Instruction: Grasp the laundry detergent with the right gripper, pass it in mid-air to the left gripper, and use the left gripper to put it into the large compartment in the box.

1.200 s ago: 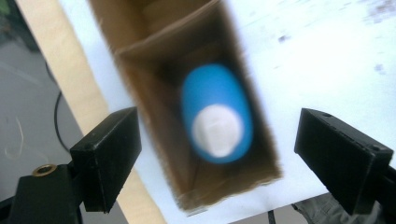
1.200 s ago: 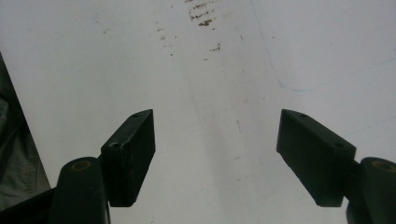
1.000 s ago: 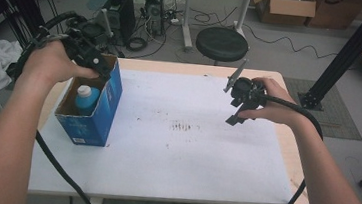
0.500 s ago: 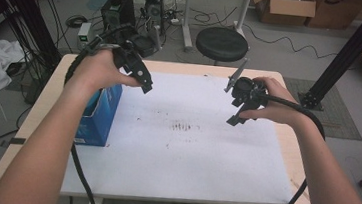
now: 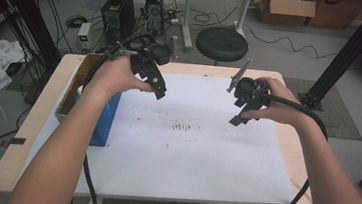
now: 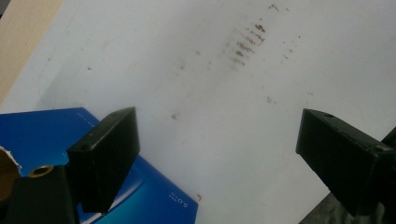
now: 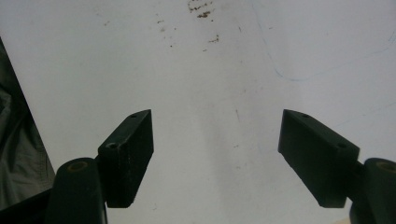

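Observation:
A blue cardboard box (image 5: 101,119) stands open at the table's left side, its blue side also in the left gripper view (image 6: 154,196). My left gripper (image 5: 159,91) is held above the white sheet just right of the box, open, jaws wide apart with nothing between them (image 6: 217,154). My right gripper (image 5: 236,118) hovers over the right part of the sheet, also open and empty (image 7: 217,154). What is inside the box is hidden by my left forearm.
A white sheet (image 5: 183,157) with brown smudges (image 5: 184,127) covers most of the wooden table (image 5: 18,151). Behind the table stand a black stool (image 5: 222,43), computer cases (image 5: 120,8) and cables. A black frame post (image 5: 344,52) rises at the right.
My left gripper has risen off the box top and swung right, from over the box to above the sheet beside it. The right gripper has stayed in place.

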A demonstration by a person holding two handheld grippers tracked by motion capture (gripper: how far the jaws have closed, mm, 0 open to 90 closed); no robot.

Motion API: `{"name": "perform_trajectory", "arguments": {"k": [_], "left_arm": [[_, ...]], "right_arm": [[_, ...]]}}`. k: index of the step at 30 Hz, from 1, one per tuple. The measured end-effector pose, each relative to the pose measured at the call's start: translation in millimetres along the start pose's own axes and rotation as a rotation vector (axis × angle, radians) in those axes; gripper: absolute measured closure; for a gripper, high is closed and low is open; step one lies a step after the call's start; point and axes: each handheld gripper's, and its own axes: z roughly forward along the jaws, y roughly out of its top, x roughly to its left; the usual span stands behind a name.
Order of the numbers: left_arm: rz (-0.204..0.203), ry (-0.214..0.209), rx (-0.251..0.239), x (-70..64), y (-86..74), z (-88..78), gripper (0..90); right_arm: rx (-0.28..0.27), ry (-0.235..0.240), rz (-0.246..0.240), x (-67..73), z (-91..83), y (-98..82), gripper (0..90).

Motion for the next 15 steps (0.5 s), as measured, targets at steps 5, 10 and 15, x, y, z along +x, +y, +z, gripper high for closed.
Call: {"name": "perform_trajectory", "arguments": {"k": [5, 10, 15], "left_arm": [[0.002, 0.003, 0.001, -0.2, 0.0, 0.1, 14.1], [0.007, 0.004, 0.001, -0.6, -0.2, 0.5, 14.1], [0.006, 0.002, -0.006, -0.7, -0.2, -0.2, 14.1]], "right_arm": [[0.000, 0.002, 0.003, -0.2, 1.6, -0.6, 26.7], [0.005, 0.004, 0.004, 0.6, 3.3, -0.7, 26.7], [0.006, 0.004, 0.002, 0.8, 3.3, -1.1, 26.6]]}}
